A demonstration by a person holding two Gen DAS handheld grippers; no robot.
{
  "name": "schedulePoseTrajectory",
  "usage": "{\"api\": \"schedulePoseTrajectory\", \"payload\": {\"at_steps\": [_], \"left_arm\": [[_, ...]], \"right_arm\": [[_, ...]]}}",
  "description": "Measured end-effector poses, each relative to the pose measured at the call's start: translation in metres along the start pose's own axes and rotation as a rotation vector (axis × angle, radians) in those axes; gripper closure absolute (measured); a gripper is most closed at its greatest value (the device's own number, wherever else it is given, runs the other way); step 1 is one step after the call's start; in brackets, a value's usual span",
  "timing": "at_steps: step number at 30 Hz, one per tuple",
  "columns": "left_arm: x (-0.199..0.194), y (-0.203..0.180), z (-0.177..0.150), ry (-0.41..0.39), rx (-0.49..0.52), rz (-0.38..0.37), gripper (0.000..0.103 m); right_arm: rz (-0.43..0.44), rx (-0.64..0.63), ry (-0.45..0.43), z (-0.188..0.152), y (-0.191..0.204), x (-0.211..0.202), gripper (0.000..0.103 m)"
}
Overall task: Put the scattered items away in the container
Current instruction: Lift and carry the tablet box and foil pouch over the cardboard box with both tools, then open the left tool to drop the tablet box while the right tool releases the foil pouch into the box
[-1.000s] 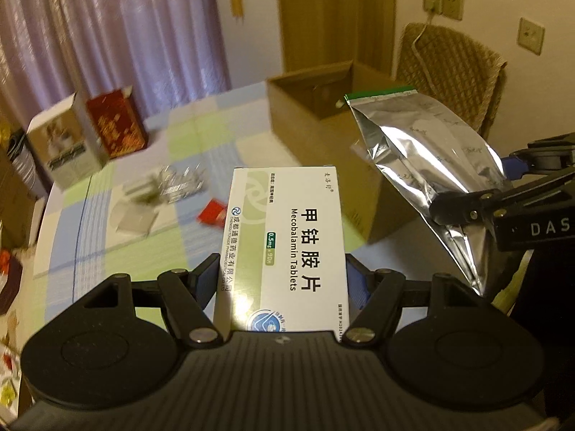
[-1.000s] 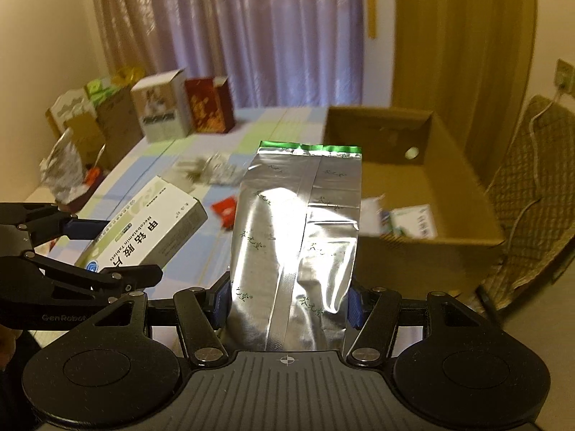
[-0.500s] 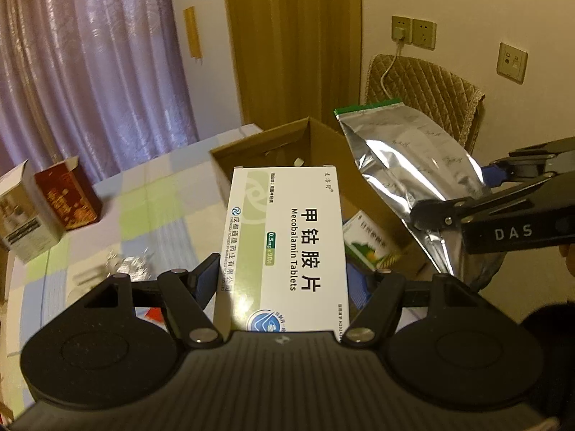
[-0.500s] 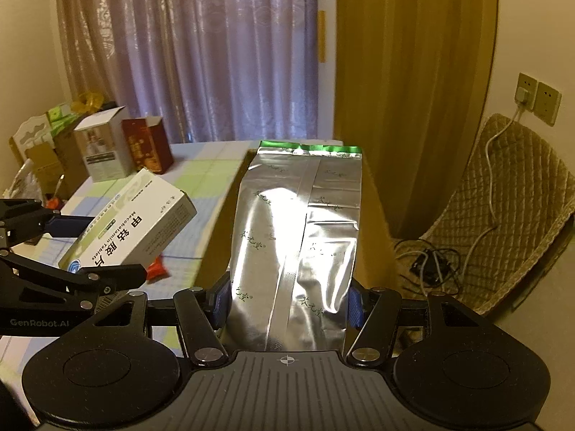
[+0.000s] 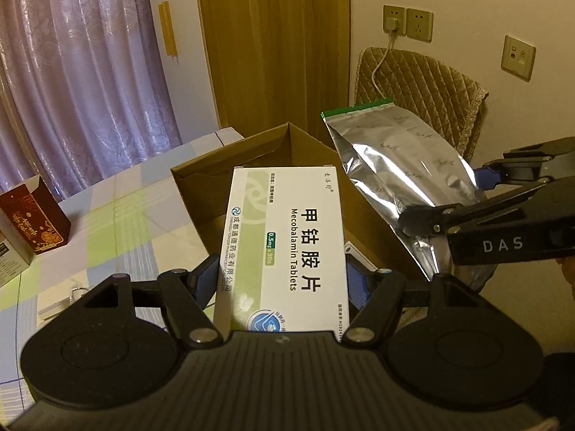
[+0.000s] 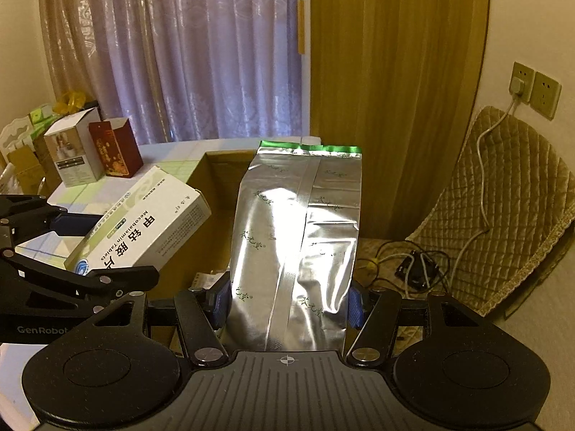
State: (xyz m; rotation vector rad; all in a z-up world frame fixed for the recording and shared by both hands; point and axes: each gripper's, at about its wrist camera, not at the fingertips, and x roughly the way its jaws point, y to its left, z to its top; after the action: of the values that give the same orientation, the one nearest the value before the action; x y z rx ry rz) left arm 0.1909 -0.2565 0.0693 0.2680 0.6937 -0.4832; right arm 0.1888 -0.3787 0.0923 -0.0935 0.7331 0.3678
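Observation:
My left gripper (image 5: pixel 284 280) is shut on a white and green tablet box (image 5: pixel 287 244), held just above the open cardboard box (image 5: pixel 222 194). In the right wrist view the same tablet box (image 6: pixel 143 226) hangs at the left. My right gripper (image 6: pixel 287 301) is shut on a tall silver foil pouch (image 6: pixel 298 237) with a green top strip. That pouch (image 5: pixel 395 168) shows at the right of the left wrist view, over the carton's right side. The cardboard box (image 6: pixel 215 168) lies partly hidden behind both items; a little of its contents shows.
A dark red carton (image 6: pixel 115 147) and a white carton (image 6: pixel 72 151) stand on the checked tablecloth (image 5: pixel 118 222) at the left. A quilted chair (image 6: pixel 503 197) with cables stands right of the table. Curtains hang behind.
Both grippers have moved on towards the cardboard box with their items still held. The tablet box now hangs over the carton's opening and the pouch sits closer beside it.

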Motion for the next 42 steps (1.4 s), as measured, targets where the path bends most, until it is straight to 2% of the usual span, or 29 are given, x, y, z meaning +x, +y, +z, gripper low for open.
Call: {"api": "schedulePoseTrajectory", "payload": {"at_steps": [10, 11, 12, 25, 34, 37, 42], "left_arm": [[0.026, -0.003, 0.001, 0.026, -0.01, -0.012, 0.036], [0.027, -0.002, 0.001, 0.025, -0.014, -0.013, 0.035], [0.027, -0.001, 0.0, 0.024, -0.019, -0.011, 0.029], [0.011, 0.004, -0.01, 0.017, -0.027, 0.0, 0.028], [-0.006, 0.021, -0.017, 0.003, -0.052, 0.026, 0.028], [-0.009, 0.023, -0.022, 0.015, -0.028, 0.034, 0.028], [-0.003, 0.015, -0.033, 0.059, 0.078, 0.05, 0.028]], "right_arm": [[0.004, 0.013, 0.025, -0.003, -0.013, 0.018, 0.04], [0.003, 0.011, 0.026, -0.003, -0.013, 0.019, 0.04], [0.002, 0.01, 0.028, -0.003, -0.013, 0.02, 0.04], [-0.001, 0.008, 0.045, -0.001, -0.011, 0.025, 0.04], [-0.003, -0.006, 0.039, 0.005, -0.006, 0.03, 0.04], [0.002, -0.011, 0.038, 0.007, -0.004, 0.033, 0.04], [0.009, -0.014, 0.041, 0.006, 0.0, 0.04, 0.04]]}}
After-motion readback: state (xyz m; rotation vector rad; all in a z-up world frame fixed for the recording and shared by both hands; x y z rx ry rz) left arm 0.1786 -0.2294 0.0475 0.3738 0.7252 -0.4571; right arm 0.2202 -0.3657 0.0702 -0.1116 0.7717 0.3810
